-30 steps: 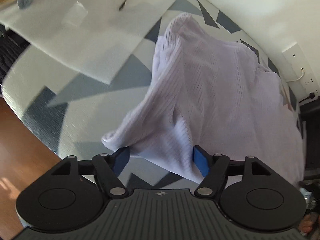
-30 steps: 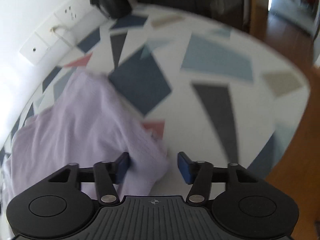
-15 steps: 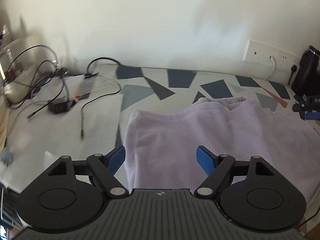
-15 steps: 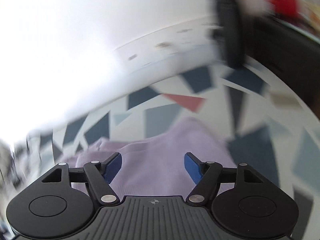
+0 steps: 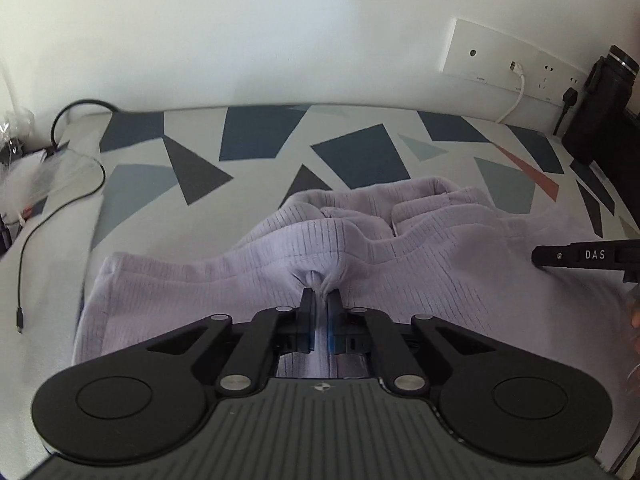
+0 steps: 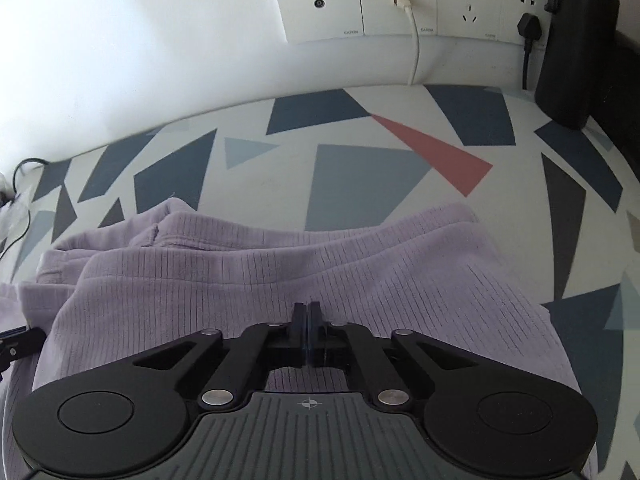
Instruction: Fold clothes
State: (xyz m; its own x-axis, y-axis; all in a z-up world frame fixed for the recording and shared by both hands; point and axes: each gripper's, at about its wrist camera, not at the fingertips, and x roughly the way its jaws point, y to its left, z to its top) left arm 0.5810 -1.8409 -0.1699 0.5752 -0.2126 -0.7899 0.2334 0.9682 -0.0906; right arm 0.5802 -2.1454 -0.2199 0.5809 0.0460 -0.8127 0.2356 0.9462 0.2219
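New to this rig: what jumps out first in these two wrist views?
The lilac ribbed garment fills the foreground, lying rumpled on the geometric-patterned cloth. The left gripper is shut on a pinched tuft of it; the right gripper is shut at the fabric, though whether it holds any cannot be told. Behind, a white outlet panel sits on the wall.

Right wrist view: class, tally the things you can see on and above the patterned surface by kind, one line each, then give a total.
Lilac ribbed knit garment: 1
White wall socket panel: 1
White plugged-in cable: 1
Black plug with lead: 1
Tall black container: 1
Total: 5
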